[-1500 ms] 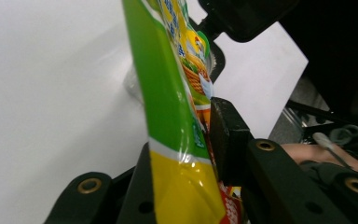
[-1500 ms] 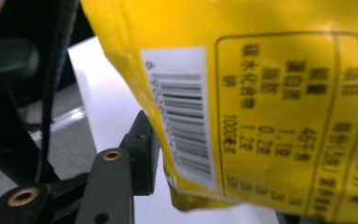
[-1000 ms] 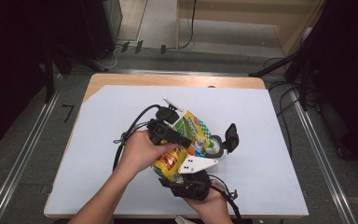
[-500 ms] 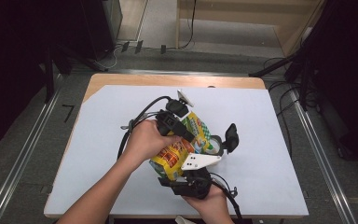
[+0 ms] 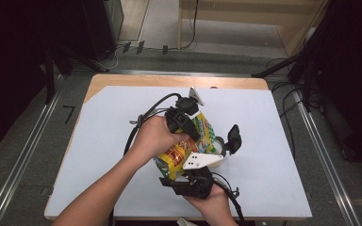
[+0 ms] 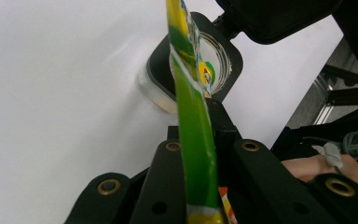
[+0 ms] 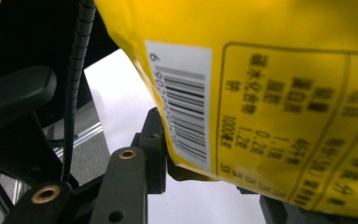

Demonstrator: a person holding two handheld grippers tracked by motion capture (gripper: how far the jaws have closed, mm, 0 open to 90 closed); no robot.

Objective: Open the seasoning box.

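Glossy crinkled yellow-green snack bag (image 5: pixel 195 141) pinched flat in left tongs (image 6: pixel 198 154)

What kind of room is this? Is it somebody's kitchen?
Probably not: it looks like a lab or workshop for recording. A white-topped table sits on a grey floor with metal rails and loose cables, and dark equipment stands around it.

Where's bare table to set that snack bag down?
Free: the white table cover left of the left hand, and the strip right of the clear round container. Crowded: centre front, where both grippers meet on the yellow-green foil snack bag.
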